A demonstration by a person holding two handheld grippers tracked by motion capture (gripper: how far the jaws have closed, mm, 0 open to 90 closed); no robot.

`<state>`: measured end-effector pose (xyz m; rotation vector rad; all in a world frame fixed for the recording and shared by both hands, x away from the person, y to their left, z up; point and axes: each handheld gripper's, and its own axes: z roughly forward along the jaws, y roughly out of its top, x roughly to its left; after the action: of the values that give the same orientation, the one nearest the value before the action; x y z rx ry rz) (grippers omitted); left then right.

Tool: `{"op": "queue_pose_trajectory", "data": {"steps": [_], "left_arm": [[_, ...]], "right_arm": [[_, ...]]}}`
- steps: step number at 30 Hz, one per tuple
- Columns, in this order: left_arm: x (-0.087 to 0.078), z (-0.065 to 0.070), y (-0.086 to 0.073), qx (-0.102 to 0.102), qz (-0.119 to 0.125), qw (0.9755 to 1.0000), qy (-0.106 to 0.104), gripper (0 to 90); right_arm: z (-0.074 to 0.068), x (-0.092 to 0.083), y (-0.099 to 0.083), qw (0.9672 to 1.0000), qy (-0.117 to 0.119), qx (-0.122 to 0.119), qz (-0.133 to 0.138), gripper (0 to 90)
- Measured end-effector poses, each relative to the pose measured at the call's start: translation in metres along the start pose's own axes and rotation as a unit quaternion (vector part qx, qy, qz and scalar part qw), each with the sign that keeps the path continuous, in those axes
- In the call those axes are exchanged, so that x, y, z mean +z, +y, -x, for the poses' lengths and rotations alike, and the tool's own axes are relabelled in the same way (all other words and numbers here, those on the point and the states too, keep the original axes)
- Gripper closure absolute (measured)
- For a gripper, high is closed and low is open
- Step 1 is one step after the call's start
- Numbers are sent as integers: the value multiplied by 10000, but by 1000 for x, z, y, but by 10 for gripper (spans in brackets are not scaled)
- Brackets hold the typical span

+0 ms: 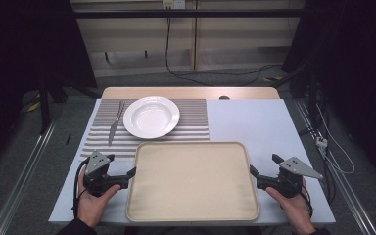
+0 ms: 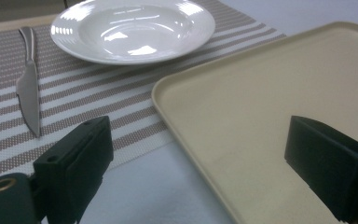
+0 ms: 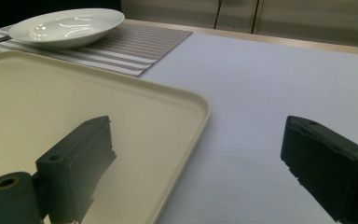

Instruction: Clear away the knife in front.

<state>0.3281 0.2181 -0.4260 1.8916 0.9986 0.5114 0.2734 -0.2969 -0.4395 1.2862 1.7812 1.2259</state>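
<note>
- Here we are at the pale blue worktop [image 1: 254, 122], and a flat, cream-coloured rectangular plastic tray [image 1: 192, 181] with rounded corners lies at the near middle, right in front of the person.
- Left tongs [image 1: 133, 172] sit just beside the tray's left rim, jaws spread wide and gripping nothing; in the left gripper view one jaw hangs over the tray's floor, the other over the striped mat, with the rim running between them.
- Right tongs [image 1: 252, 170] mirror that at the tray's right rim, jaws also wide apart and empty; the right gripper view has one jaw above the tray and the other above bare worktop.
- Neither pair presses on the rim.
- Behind the tray lies a brown-and-white striped woven placemat [image 1: 196, 120], its near edge tucked against the tray's far left corner.
- On the mat stands a round white ceramic soup plate [image 1: 151, 116].
- A silver metal table knife [image 1: 113, 128] lies just left of the plate, tip toward the person.
</note>
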Motion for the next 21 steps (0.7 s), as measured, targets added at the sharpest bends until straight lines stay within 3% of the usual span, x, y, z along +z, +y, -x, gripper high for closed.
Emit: {"op": "queue_pose_trajectory", "data": {"steps": [3,12,21], "left_arm": [[1,0,1,-61,-117,9999,-25,78],[0,-4,2,-65,-136,9999,3,81],[0,-18,6,-6,-208,9997,142,91]], "right_arm": [[1,0,0,10000,22,35,-12,86],[0,2,0,10000,14,20,-39,86],[-1,2,0,10000,17,-14,-81,86]]}}
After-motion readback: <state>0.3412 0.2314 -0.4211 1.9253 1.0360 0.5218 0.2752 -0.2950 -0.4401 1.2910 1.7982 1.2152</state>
